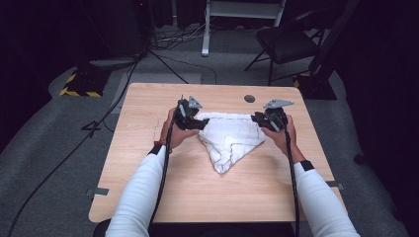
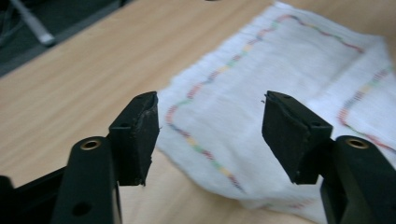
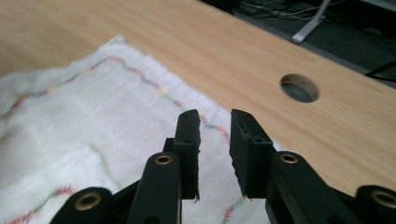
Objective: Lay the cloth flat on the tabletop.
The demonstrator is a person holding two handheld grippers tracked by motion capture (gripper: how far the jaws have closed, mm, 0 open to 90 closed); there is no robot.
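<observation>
Left gripper [image 1: 196,123]: at the cloth's far left corner; seen from the left gripper view, its jaws stand well apart with nothing pinched, the corner lying on the wood just beyond and between them.
Cloth [image 1: 230,138]: a white towel with a coloured stitched border, lying on the table [image 1: 148,197] between the two grippers; the far edge runs straight from one set of jaws to the other, and the near part is folded in to a point towards the person.
Right gripper [image 1: 260,120]: at the far right corner; in the right gripper view the jaws stand a narrow gap apart, empty, with the towel's edge under and just ahead of them.
Cable hole [image 3: 299,87]: in the table, beyond the right jaws and off the towel.
Done, as I judge it: the far edge is laid flat and let go of at both corners.
Left, as I judge it: the near point is bunched and uneven, so the fold looks unfinished; more folds or smoothing probably remain.
</observation>
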